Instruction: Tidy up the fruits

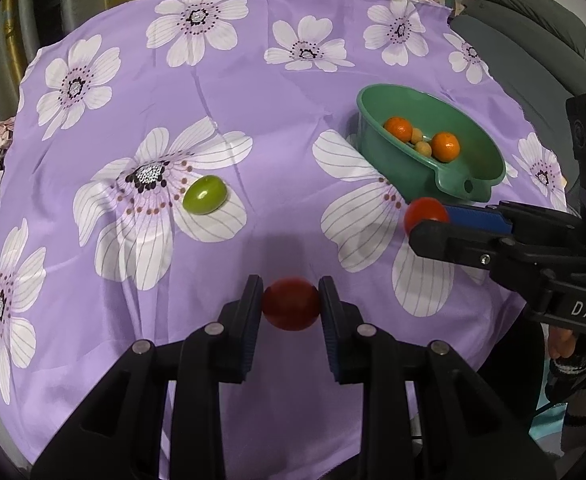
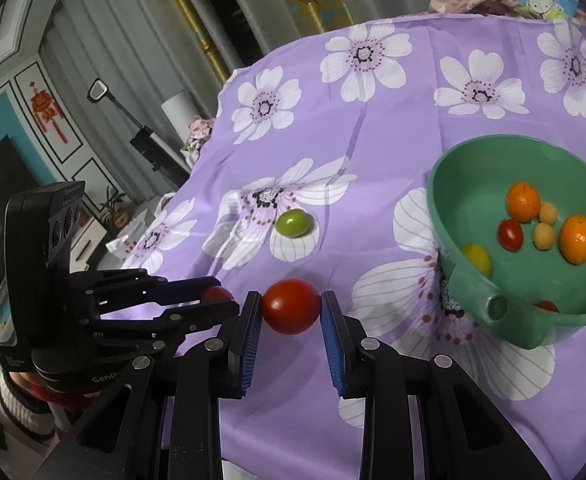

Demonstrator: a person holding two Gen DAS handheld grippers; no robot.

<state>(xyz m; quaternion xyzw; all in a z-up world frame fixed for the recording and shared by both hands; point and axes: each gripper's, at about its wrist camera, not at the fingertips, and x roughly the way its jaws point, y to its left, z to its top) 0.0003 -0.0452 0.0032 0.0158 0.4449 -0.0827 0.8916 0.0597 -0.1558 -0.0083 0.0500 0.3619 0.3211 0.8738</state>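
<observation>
2 hand-held grippers work over a bench (image 1: 253, 92) draped in purple flowered cloth. The left hand-held gripper (image 1: 291, 304) is clamped on a dark red tomato (image 1: 291, 304); the right hand-held gripper (image 2: 291, 307) is clamped on a brighter red tomato (image 2: 291, 306). A green bowl (image 2: 445, 200), ahead and right of the right hand-held gripper, already holds 2 oranges (image 2: 523, 201) and smaller fruits. 1 green fruit (image 2: 294, 222) lies on the cloth ahead. The step looks like carrying; next, each tomato likely needs lifting over the bowl's rim and releasing.
</observation>
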